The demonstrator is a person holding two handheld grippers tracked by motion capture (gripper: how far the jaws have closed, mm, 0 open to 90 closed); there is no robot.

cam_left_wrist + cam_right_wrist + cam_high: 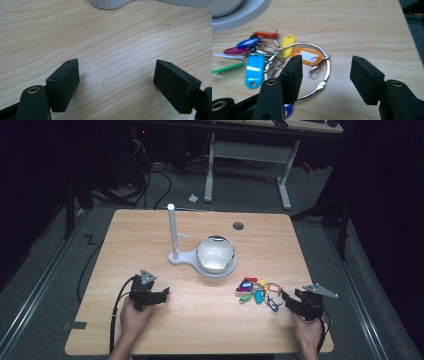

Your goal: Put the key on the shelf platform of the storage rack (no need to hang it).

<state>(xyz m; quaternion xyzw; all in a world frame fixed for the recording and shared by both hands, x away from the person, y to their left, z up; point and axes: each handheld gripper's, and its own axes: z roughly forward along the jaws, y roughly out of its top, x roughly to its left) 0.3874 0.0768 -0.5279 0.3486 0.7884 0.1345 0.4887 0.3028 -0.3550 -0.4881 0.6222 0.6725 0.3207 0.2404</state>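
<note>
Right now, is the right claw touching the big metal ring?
Cannot tell. In the right gripper view the open right claw straddles the ring; one jaw overlaps it, but contact or a gap isn't plain.

A light wooden table (pixel 150 235) fills the middle of the high view. At its centre sits a white stand (pixel 181 258) with 1 upright post (pixel 172 230) and a shiny bowl (pixel 215 253) on its base. A round cable hole (pixel 238 226) lies in the upper right. A bunch of coloured key tags (pixel 254 65) on a metal ring (pixel 325 72) lies lower right.
</note>
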